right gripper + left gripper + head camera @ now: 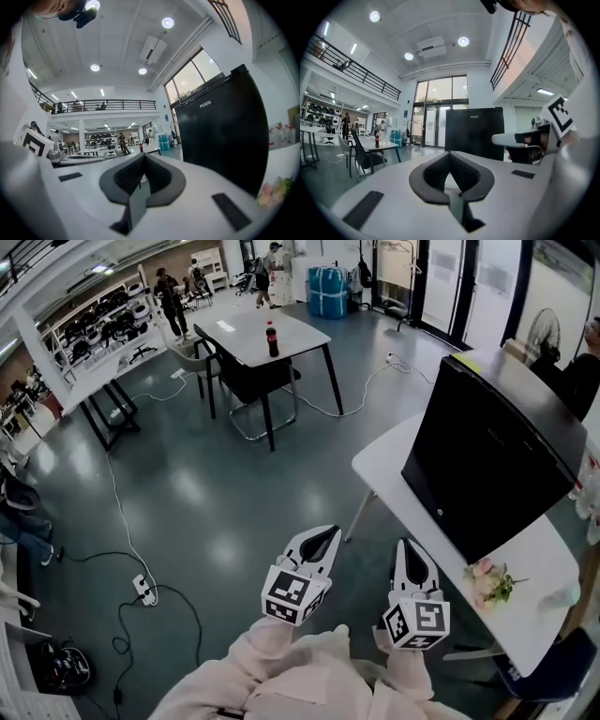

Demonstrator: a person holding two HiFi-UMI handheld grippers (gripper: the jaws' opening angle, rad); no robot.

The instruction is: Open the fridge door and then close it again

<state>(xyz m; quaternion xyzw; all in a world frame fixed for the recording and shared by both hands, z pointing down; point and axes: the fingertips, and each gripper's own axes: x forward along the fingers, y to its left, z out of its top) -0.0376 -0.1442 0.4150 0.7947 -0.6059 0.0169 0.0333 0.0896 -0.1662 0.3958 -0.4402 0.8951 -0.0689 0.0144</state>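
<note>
Two grippers hang low in the head view over the floor, short of the white tabletop [382, 457]. The left gripper [322, 538] and the right gripper [411, 554] both have their jaws pressed together with nothing between them. The black fridge [487, 465] stands on that tabletop at the right, well apart from both. Its door looks shut and its smooth front is turned toward the person.

Most of the risk lies in the first contact. Jaws this tightly closed cannot catch a door edge, so reaching in without spreading them would probably only bump the front. No handle shows on the door, and I cannot tell which side carries the hinge. A pull on the wrong edge would do nothing, and a thin pinch on the right edge could slip off.

The fridge is small and sits free on the tabletop, so a hard tug might drag or tilt it toward the edge instead of breaking the seal. A bunch of flowers [489, 579] lies just beside its near corner, where a swinging door could sweep them away. Closing with too much force could shove the fridge backward
</note>
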